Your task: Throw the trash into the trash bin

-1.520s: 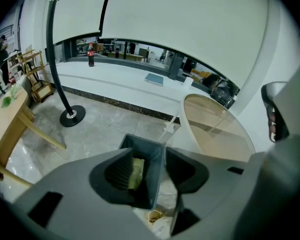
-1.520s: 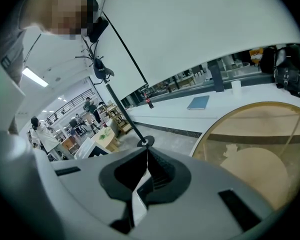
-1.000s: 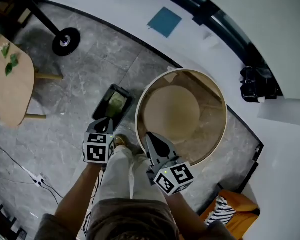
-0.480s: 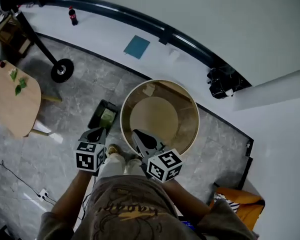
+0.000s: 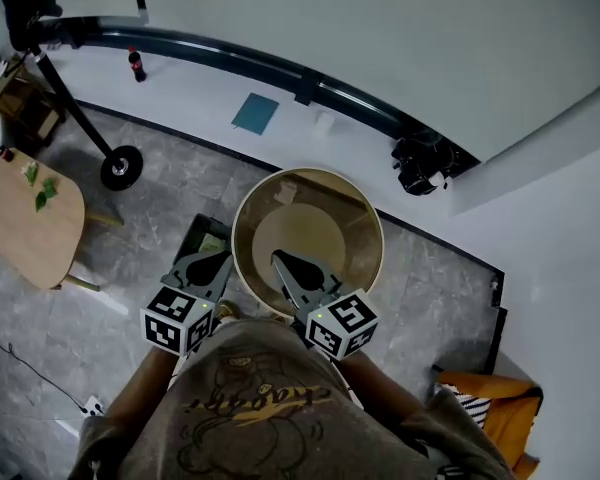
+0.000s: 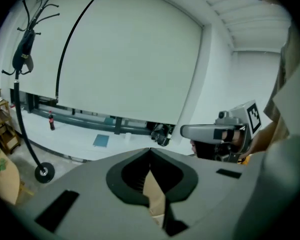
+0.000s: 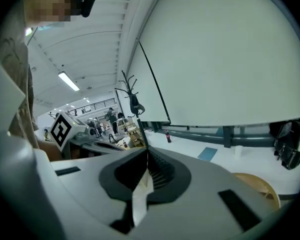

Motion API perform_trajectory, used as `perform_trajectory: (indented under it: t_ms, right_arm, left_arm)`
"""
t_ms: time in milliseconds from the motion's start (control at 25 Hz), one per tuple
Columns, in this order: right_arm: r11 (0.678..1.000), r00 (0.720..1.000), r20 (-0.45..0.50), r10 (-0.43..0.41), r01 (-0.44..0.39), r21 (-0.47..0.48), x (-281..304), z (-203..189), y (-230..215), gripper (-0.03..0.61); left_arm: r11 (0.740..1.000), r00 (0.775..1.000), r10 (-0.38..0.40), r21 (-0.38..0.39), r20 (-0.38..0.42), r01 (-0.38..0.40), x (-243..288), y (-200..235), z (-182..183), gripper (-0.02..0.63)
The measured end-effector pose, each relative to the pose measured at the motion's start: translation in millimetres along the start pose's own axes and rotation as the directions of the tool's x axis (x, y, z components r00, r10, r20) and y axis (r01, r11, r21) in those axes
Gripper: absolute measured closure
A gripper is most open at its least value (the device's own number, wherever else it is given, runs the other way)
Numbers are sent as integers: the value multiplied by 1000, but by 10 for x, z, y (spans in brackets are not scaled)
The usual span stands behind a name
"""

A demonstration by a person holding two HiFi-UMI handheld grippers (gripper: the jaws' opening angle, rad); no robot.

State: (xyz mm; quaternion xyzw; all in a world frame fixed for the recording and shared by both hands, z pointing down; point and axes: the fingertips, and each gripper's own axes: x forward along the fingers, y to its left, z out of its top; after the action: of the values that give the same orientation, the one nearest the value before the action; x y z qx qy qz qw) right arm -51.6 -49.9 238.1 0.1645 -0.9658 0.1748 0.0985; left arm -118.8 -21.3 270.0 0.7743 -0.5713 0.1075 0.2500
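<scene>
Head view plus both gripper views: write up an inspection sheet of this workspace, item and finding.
Surface: grey tiled floor, edged by a white raised strip.
Job's things: round trash bin upright before the person, a pale patch on its far inner wall.
Clutter: black tray beside the bin; wooden table with green leaves; cola bottle; blue square; orange bag.
Grippers: left gripper beside the bin, right gripper over its near rim, both with jaws together; a pale sliver shows behind each pair of tips, held or not I cannot tell.
Cables: white plug strip with thin cable on the floor.
Surroundings: pale wall, dark rail at its foot, coat stand, black device.
</scene>
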Motion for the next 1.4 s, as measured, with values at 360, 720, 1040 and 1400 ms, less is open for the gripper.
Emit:
perform_trajectory:
  t_ms: [360, 720, 1040, 1400]
  right_arm:
    - [992, 981, 178, -77, 94, -87, -291, 353, 48, 559]
    - [988, 970, 217, -105, 126, -84, -336, 427, 6, 560]
    - [988, 972, 210, -108, 127, -83, -356, 391, 0, 560]
    - [989, 975, 199, -98, 118, -93, -387, 351, -13, 560]
  left_arm:
    - [985, 962, -92, 165, 255, 50, -230, -285, 576, 595]
    - [985, 955, -77, 172, 286, 28, -251, -287, 572, 595]
    - [984, 946, -70, 180, 317, 12, -245, -274, 600, 595]
    - [987, 949, -51, 163, 312, -1, -214, -304, 542, 595]
